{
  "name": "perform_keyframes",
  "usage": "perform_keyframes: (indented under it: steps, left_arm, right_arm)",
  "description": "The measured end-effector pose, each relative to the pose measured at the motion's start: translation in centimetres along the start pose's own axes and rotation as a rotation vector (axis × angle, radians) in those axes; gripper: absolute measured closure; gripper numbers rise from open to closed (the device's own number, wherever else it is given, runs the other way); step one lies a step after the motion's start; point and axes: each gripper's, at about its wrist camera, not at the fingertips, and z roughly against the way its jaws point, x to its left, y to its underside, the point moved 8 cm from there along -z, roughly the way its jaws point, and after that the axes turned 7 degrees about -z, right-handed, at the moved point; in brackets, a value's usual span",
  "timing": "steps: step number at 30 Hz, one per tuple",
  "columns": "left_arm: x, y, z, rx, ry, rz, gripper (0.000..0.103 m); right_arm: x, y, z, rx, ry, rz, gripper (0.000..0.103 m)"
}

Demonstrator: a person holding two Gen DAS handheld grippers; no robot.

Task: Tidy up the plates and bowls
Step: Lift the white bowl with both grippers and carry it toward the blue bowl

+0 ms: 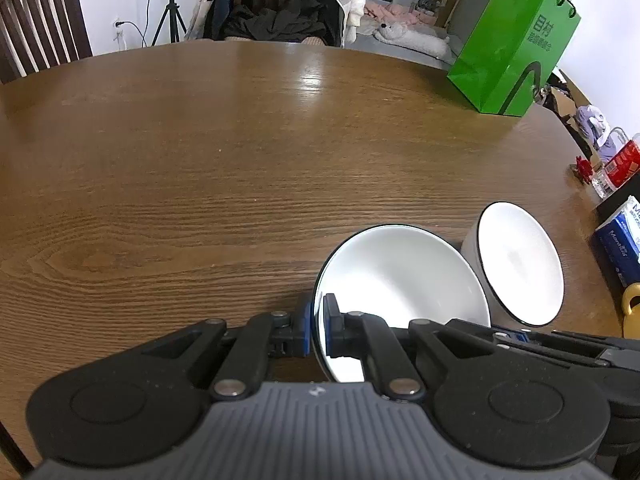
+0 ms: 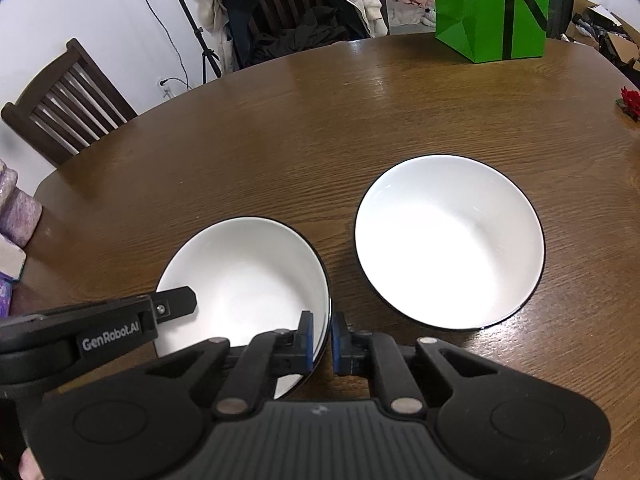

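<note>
Both grippers are pinched on the same bowl [image 2: 248, 276], the nearer one. The left gripper [image 1: 318, 330] has its jaws almost closed on the left rim, one pad outside and one inside. The right gripper [image 2: 322, 340] grips the right rim in the same way, with only the thin wall between its pads. This bowl sits on the table [image 1: 200, 180] directly in front of both grippers.

The second bowl [image 2: 448, 240] stands just beyond and to the right of the right gripper, near the held bowl but apart from it. Both bowls are white with a dark rim and look empty.

I judge the step in hand is to lift the near bowl and set it into the second one. To do it well, both hands should rise together and keep the rim level, because each grip is narrow and the glazed wall may slip. The bowl must go high enough to pass the other rim, then come down centred and softly.

Little stands in the way. A green bag [image 2: 492, 8] stands far ahead of the right gripper. Small boxes [image 1: 620, 240] lie far to the right of the left gripper. A chair [image 2: 68, 100] is beyond the table.
</note>
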Motion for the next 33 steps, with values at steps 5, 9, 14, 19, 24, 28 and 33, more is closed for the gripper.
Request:
perform_keyframes:
  steps: [5, 9, 14, 19, 24, 28, 33]
  left_arm:
    - [-0.6, -0.2, 0.9, -0.014, 0.002, -0.009, 0.096]
    - [-1.1, -0.1, 1.9, -0.027, 0.004, -0.015, 0.096]
    - [-1.6, 0.0, 3.4, -0.045, 0.004, -0.021, 0.096]
    - [-2.0, 0.5, 5.0, -0.065, 0.002, -0.024, 0.096]
    - [-2.3, 1.0, 6.7, -0.082, 0.001, -0.028, 0.096]
    - [-2.7, 1.7, 8.1, -0.095, 0.001, -0.033, 0.096]
    - [-3.1, 2.5, 10.0, -0.116, -0.001, -0.035, 0.096]
  right_arm:
    - [-0.1, -0.2, 0.8, -0.015, 0.001, -0.002, 0.094]
    - [-0.2, 0.1, 1.9, -0.028, 0.003, -0.003, 0.094]
    - [-0.1, 0.4, 3.5, -0.048, 0.002, -0.003, 0.094]
    - [0.1, 0.8, 5.2, -0.067, -0.002, 0.000, 0.094]
    - [0.4, 1.3, 6.8, -0.084, -0.006, 0.005, 0.094]
    - [0.5, 1.9, 8.2, -0.098, -0.008, 0.007, 0.094]
    - [0.5, 2.5, 9.8, -0.116, -0.013, 0.008, 0.094]
